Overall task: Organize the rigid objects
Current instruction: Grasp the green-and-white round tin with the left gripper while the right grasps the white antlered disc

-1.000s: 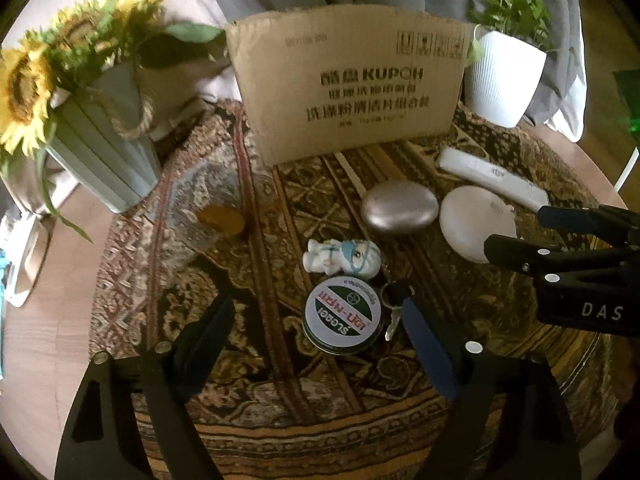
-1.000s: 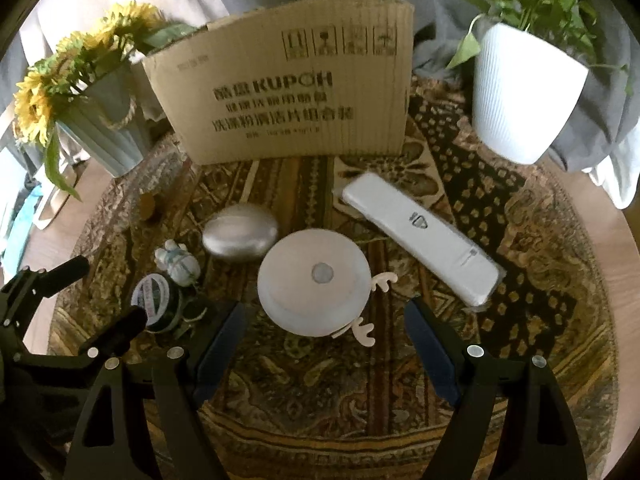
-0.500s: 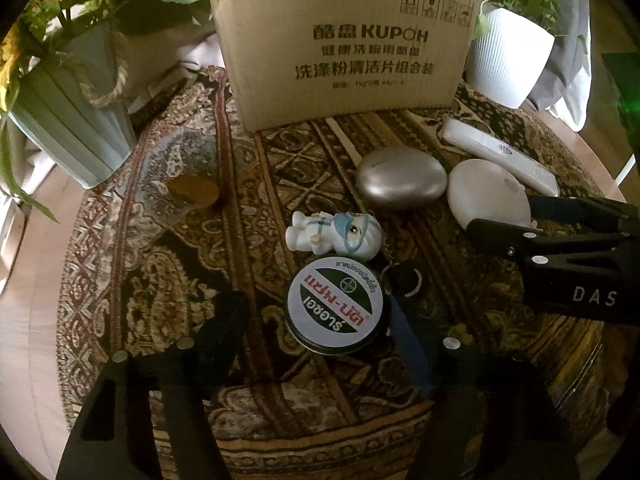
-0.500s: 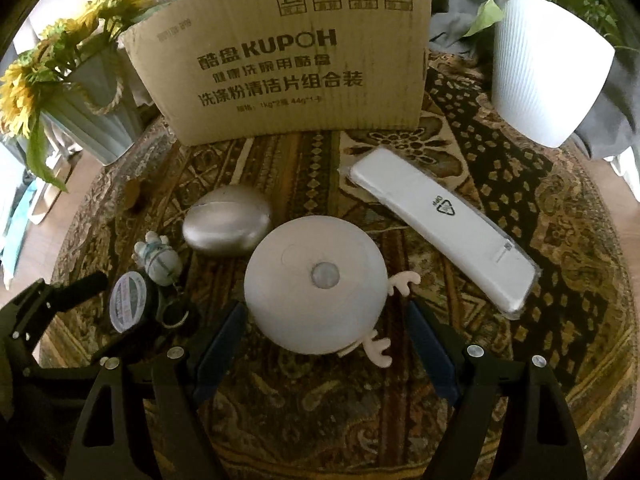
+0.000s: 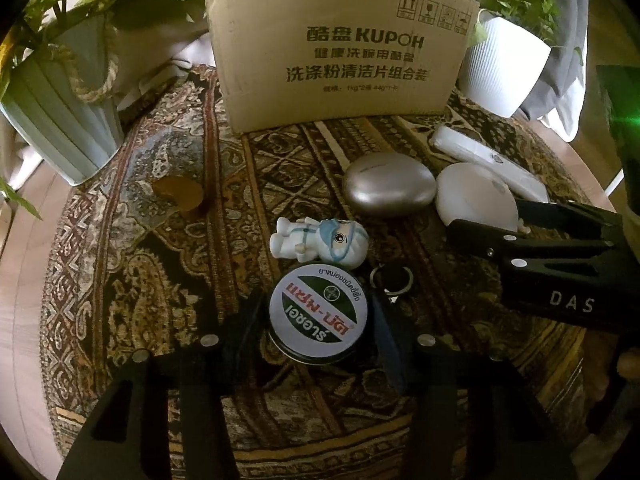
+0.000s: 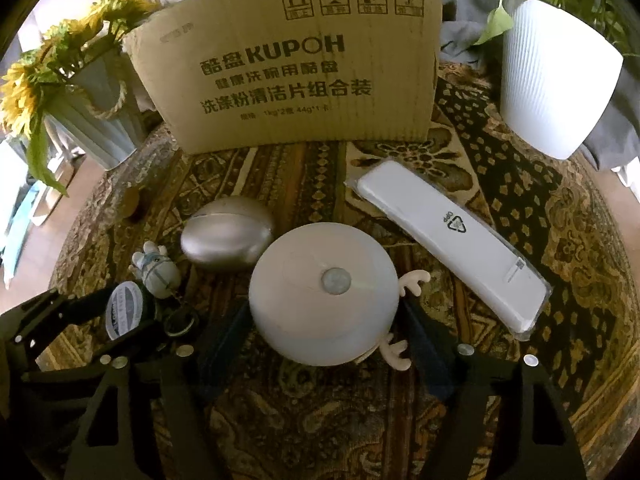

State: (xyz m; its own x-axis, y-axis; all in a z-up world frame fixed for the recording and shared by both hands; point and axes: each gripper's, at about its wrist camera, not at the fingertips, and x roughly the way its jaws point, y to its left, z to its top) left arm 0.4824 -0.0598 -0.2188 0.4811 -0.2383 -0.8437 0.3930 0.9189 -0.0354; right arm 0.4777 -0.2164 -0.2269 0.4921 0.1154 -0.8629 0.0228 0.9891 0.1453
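A round green and white tin [image 5: 318, 314] lies on the patterned cloth between the fingers of my left gripper [image 5: 316, 332], which has closed in on its sides. It also shows in the right wrist view [image 6: 124, 310]. A white figurine keychain [image 5: 320, 238] lies just beyond the tin. My right gripper [image 6: 324, 332] is open around a white round lamp with antlers [image 6: 324, 292], its fingers flanking the lamp. A silver oval case [image 6: 228, 234] and a long white wrapped bar [image 6: 452, 244] lie near the lamp. A cardboard box [image 6: 296, 60] stands at the back.
A sunflower vase [image 5: 60, 120] stands at the back left and a white plant pot [image 6: 556, 88] at the back right. A small brown piece [image 5: 178, 196] lies on the cloth left of centre. The round table's edge [image 5: 24, 280] falls away to the left.
Both grippers have moved forward and down. The left fingers have narrowed onto the tin. The right fingers now flank the lamp.
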